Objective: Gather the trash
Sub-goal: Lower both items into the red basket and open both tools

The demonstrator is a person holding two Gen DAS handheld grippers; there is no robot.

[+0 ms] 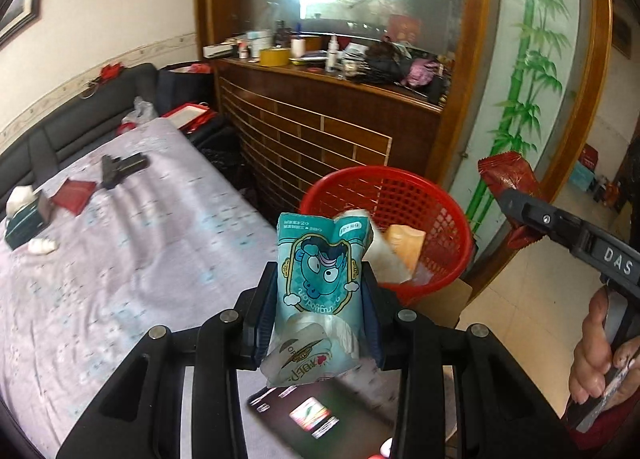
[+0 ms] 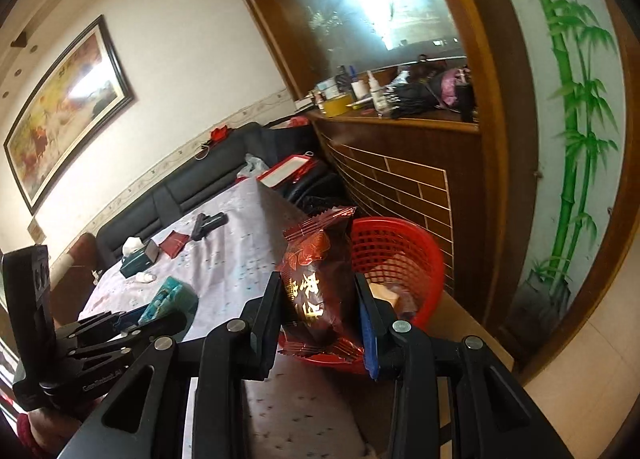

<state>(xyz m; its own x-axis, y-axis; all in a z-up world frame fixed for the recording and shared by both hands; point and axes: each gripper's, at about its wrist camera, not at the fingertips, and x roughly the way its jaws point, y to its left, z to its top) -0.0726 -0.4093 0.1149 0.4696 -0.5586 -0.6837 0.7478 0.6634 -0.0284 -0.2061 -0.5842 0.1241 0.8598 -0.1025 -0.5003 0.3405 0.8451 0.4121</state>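
Observation:
My left gripper (image 1: 318, 279) is shut on a teal tissue pack (image 1: 318, 259) with a cartoon print, held upright just in front of a red mesh basket (image 1: 436, 203). The basket holds an orange wrapper (image 1: 406, 241) and some white paper. My right gripper (image 2: 318, 291) is shut on a dark red snack bag (image 2: 316, 283) with gold lettering, also close to the red basket (image 2: 400, 247). In the left wrist view the right gripper (image 1: 516, 199) shows at the right edge with the snack bag (image 1: 508, 175) in it. The left gripper (image 2: 160, 309) with the teal pack (image 2: 170, 295) appears low left in the right wrist view.
A table with a pale lilac cloth (image 1: 120, 251) carries a tissue box (image 1: 24, 219), a red wallet (image 1: 74, 195), a black item (image 1: 120, 171) and a phone (image 1: 316, 415). A dark sofa (image 1: 80, 127) runs behind. A cluttered wooden cabinet (image 1: 320, 123) stands past the basket.

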